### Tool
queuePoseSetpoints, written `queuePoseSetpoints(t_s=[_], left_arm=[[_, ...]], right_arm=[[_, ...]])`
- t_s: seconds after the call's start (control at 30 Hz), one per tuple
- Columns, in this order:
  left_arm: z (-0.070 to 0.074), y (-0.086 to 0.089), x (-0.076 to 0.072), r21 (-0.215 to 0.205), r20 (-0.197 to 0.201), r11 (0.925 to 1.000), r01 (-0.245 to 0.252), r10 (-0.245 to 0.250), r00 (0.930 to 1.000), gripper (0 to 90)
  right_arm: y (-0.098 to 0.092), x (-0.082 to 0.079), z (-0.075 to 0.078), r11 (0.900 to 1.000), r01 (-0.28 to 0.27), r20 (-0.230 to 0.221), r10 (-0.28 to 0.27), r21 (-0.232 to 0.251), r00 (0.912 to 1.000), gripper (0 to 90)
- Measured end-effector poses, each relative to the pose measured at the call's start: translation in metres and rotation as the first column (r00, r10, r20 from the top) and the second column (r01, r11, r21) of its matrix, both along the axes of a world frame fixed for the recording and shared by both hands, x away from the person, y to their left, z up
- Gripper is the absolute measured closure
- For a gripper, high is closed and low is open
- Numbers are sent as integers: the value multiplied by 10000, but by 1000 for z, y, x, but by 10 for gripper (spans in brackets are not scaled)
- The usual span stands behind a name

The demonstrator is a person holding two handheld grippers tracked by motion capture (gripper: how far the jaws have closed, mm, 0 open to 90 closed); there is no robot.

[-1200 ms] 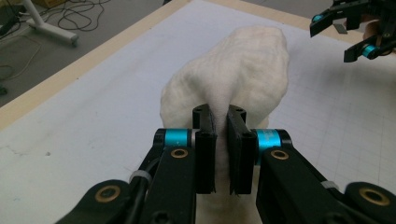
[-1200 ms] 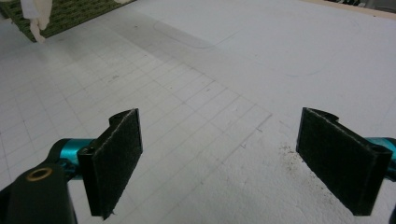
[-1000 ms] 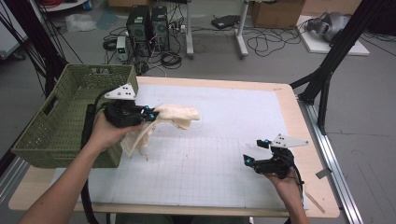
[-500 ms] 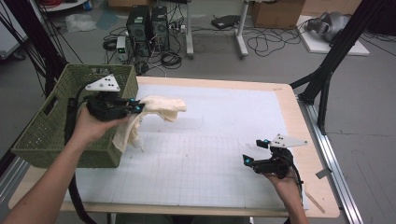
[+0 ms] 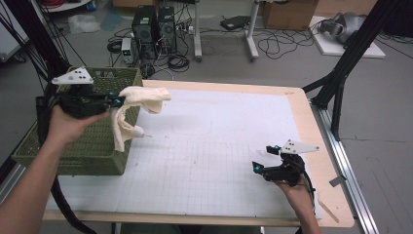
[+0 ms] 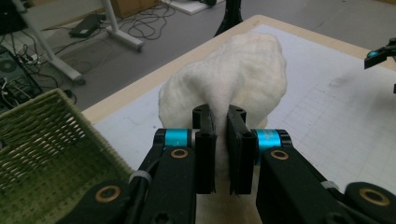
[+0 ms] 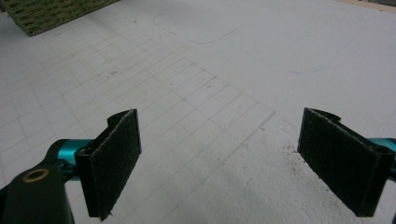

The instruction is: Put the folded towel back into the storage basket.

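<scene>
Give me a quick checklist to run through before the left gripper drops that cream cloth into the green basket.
1. Grip on the cream cloth: ok. The left gripper has its jaws shut on a fold of it.
2. Cloth clear of the table: ok. It hangs in the air, off the white mat.
3. Cloth over the green basket: not ok. In the high view its bulk sticks out past the basket's right rim, and the tail hangs outside the wall.
4. Room in the basket: cannot tell. The hand hides part of the inside.
5. Right gripper out of the way: ok. It sits open low over the mat's near right part, holding nothing.
</scene>
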State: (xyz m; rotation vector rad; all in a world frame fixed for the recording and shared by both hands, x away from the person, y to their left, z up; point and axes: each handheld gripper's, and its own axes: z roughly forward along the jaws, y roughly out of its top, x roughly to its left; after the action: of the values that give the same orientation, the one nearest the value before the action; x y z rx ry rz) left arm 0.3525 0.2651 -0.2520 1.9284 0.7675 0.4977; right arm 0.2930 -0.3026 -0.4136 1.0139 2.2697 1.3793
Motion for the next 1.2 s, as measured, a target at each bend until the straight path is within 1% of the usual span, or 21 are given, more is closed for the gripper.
queuePoseSetpoints(t_s=[0.13,0.23,0.3,0.47,0.6,0.67,0.73,0.8,0.87,1.07,1.17,1.2], left_arm=[[2,14,-2,-119,42,9993,-356,357,9994,829],[3,24,-4,-177,63,9977,-653,654,9978,829],[4,30,-5,-248,84,9964,-811,814,9966,829],[3,43,-7,-302,42,9920,-1228,1230,9924,829],[-1,52,-8,-247,-65,9867,-1606,1605,9870,828],[-6,56,-9,-169,-134,9822,-1871,1869,9823,828],[-10,60,-9,-211,-169,9788,-2039,2036,9789,828],[-14,65,-10,-269,-227,9740,-2249,2243,9743,828],[-16,70,-10,-300,-260,9691,-2448,2441,9694,828],[-28,79,-10,-74,-521,9528,-3035,3027,9517,828],[-35,82,-10,108,-650,9470,-3211,3211,9448,827],[-38,82,-10,181,-676,9440,-3293,3298,9416,827]], right_arm=[[1,0,0,10000,-6,-75,6,-16,10000,127],[1,1,-1,10000,-37,-7,36,-68,10000,127],[1,1,-1,10000,-35,-71,34,-63,10000,127],[2,1,-1,10000,-46,-98,46,-67,9999,127],[2,1,-1,9999,-84,-67,83,-126,9999,127],[2,1,-1,9999,-84,-75,83,-131,9999,127],[2,1,-1,9999,-89,-122,87,-116,9999,127],[2,1,-2,9999,-92,-61,92,-125,9999,127],[2,1,-2,9999,-94,-135,93,-99,9999,127],[2,2,-2,9998,-106,-87,105,-147,9999,127],[2,2,-2,9999,-96,-106,94,-138,9999,127],[2,2,-2,9999,-99,-114,98,-131,9999,127]])
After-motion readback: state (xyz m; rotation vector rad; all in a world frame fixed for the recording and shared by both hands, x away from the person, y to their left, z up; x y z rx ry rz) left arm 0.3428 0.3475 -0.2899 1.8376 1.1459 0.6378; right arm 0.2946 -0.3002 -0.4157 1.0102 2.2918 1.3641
